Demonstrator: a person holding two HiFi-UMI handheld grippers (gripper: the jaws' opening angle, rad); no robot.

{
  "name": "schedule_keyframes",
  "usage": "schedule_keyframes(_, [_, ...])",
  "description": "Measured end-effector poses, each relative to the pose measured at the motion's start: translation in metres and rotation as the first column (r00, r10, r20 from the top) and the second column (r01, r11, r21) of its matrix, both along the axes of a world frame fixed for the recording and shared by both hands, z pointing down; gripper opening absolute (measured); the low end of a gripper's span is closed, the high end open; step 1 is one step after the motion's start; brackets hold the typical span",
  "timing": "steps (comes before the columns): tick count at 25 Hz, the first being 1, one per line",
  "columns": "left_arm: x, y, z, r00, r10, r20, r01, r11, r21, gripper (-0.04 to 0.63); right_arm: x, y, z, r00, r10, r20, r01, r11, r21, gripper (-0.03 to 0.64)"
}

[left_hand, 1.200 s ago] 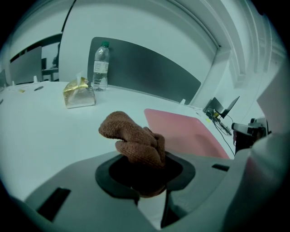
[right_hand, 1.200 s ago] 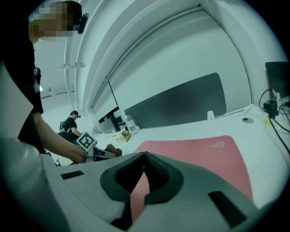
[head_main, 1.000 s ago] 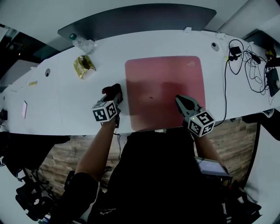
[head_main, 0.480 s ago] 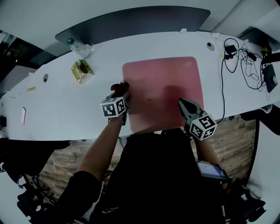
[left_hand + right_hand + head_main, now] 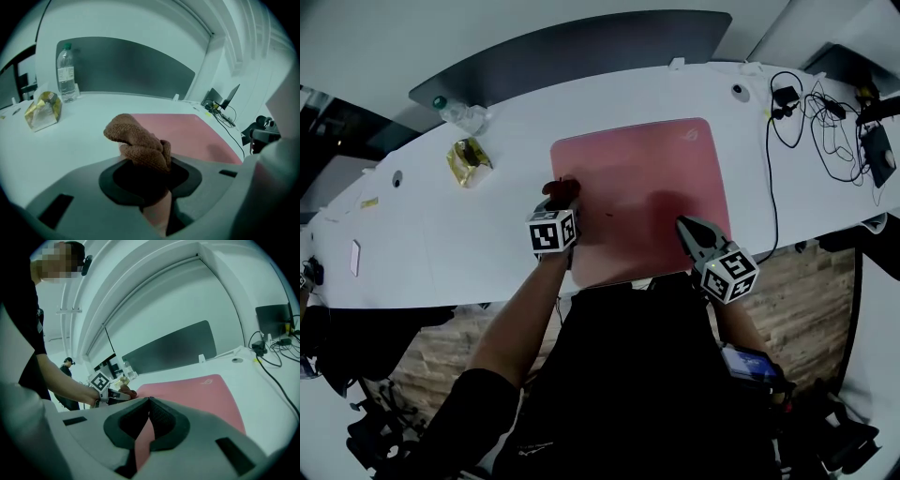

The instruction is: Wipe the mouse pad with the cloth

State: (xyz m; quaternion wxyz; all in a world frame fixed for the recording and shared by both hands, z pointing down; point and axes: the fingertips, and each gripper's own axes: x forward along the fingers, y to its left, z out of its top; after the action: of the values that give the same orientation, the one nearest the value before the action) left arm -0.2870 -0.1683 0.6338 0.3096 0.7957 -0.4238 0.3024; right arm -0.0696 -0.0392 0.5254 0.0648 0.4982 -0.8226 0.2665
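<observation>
The pink mouse pad lies on the white table. My left gripper is shut on a bunched brown cloth just inside the pad's left edge. In the left gripper view the cloth bulges up from between the jaws, with the pad ahead to the right. Over the pad's near right part, my right gripper is shut and holds nothing. Its jaw tips meet in the right gripper view, which looks across the pad toward the cloth.
A water bottle and a gold packet stand at the back left. Black cables sprawl at the right end of the table. A dark panel runs behind the table. The table's near edge is just below both grippers.
My left gripper has carried the cloth rightward, from the bare table beside the pad onto the pad's left edge. The right gripper has barely shifted.
</observation>
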Motion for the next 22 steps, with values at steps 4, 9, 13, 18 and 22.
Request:
schedule_keyframes(4, [0.028, 0.004, -0.001, 1.000, 0.009, 0.006, -0.009, 1.000, 0.006, 0.127, 0.019, -0.002, -0.002, 1.000, -0.011, 0.005, 0.011, 1.000, 0.008, 0.025])
schedule_keyframes(9, [0.061, 0.011, 0.001, 1.000, 0.012, 0.007, -0.012, 1.000, -0.004, 0.127, 0.043, -0.008, -0.003, 0.999, -0.035, 0.017, 0.035, 0.999, 0.012, 0.025])
schedule_keyframes(13, [0.089, 0.015, 0.001, 1.000, 0.011, -0.010, -0.011, 1.000, -0.018, 0.127, 0.060, -0.014, -0.003, 0.998, -0.062, 0.025, 0.061, 0.998, 0.010, 0.025])
schedule_keyframes(18, [0.120, 0.019, 0.000, 1.000, -0.003, -0.025, 0.002, 1.000, -0.026, 0.127, 0.078, -0.024, -0.003, 0.994, -0.104, 0.038, 0.103, 0.995, 0.011, 0.025])
schedule_keyframes(22, [0.143, 0.023, 0.000, 0.999, -0.013, -0.042, 0.011, 0.999, -0.040, 0.127, 0.095, -0.023, 0.002, 0.991, -0.122, 0.050, 0.122, 0.992, -0.004, 0.024])
